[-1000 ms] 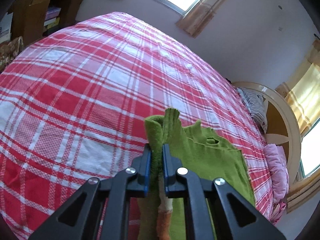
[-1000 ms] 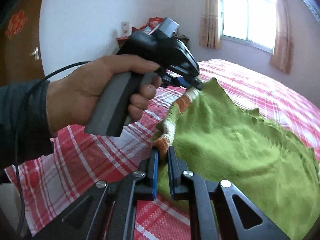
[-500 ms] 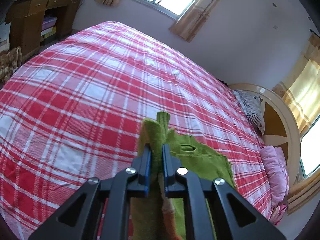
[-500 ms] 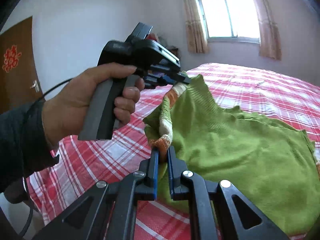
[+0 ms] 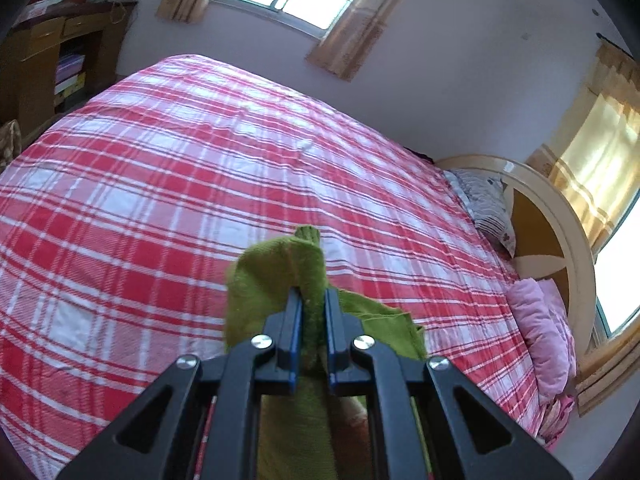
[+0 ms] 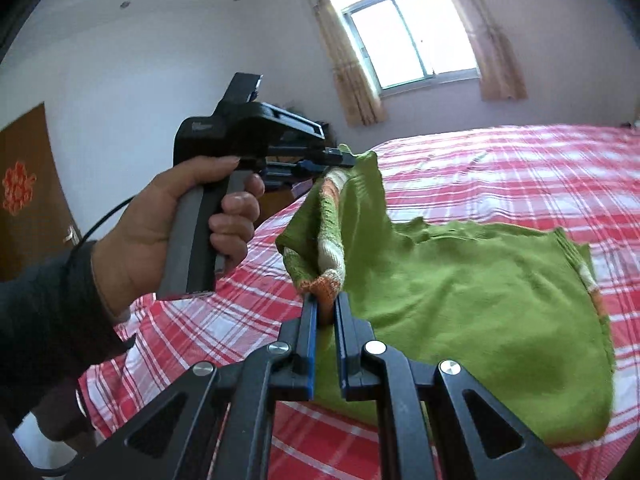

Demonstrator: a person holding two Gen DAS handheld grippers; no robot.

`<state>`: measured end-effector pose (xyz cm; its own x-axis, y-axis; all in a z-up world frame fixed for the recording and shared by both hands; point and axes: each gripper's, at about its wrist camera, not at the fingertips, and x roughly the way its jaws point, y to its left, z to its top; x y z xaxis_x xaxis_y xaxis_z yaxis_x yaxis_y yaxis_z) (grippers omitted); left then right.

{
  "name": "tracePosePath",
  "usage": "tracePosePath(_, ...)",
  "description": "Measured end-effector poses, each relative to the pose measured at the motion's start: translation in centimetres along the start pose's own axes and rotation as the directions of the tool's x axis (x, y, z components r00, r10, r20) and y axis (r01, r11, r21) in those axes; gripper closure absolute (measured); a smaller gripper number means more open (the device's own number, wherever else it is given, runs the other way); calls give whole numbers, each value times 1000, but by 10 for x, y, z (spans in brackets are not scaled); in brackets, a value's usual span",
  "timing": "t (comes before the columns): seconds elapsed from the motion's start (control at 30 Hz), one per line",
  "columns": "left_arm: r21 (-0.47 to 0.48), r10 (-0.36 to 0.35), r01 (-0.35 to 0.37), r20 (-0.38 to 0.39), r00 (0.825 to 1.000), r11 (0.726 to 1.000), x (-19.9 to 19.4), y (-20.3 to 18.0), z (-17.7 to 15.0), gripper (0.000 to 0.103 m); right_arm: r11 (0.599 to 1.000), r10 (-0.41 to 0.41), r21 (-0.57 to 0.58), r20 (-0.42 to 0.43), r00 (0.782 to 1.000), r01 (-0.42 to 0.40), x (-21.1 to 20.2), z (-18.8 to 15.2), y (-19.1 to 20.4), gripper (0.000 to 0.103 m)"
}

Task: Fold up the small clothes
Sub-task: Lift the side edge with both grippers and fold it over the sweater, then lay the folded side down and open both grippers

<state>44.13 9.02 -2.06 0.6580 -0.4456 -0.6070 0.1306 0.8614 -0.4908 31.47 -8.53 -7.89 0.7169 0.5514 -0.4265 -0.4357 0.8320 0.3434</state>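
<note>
Green knit, soft and light: the small sweater [image 6: 460, 296] sags between two pinch points, far half draped on the checked bedspread [image 6: 520, 176]. Right gripper [image 6: 326, 312] is clamped on the orange-and-white striped hem; left gripper [image 5: 312, 308], ahead and up-left of it, nips a bunched corner. Likely stretches; best held at ribbed edges.

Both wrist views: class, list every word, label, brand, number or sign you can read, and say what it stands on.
No text can be read in either view.
Raised marking on the black body of the left tool: too blurred to read.
Orange ornament on the brown door: a decorative sign, its form too blurred to make out.
Boxes on the wooden shelf: print too small to read.
</note>
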Motion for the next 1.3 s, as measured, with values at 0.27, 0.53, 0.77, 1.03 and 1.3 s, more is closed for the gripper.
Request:
tracePosePath(0.27,53,-40,42,-39,998,998,31,-41,-7,93,997,-12,76,23,1000,10,-30,-7,-34,96)
tracePosePath(0.53,105,-75,84,-80,994,991,55,-81,-14,93,991,-32,135,44,999,26,-65,-12,-63,96)
tracePosePath(0.77,139,-97,114,-125,987,984,82,-111,-26,93,982,-69,177,49,996,60,-91,-18,-87,96)
tracePosePath(1.03,175,-110,142,-177,978,974,109,-140,-42,93,968,-108,231,37,993,97,-110,-36,-110,96)
tracePosePath(1.3,224,-73,122,-216,974,967,143,-158,-64,93,942,-132,313,5,991,124,-115,-56,-131,96)
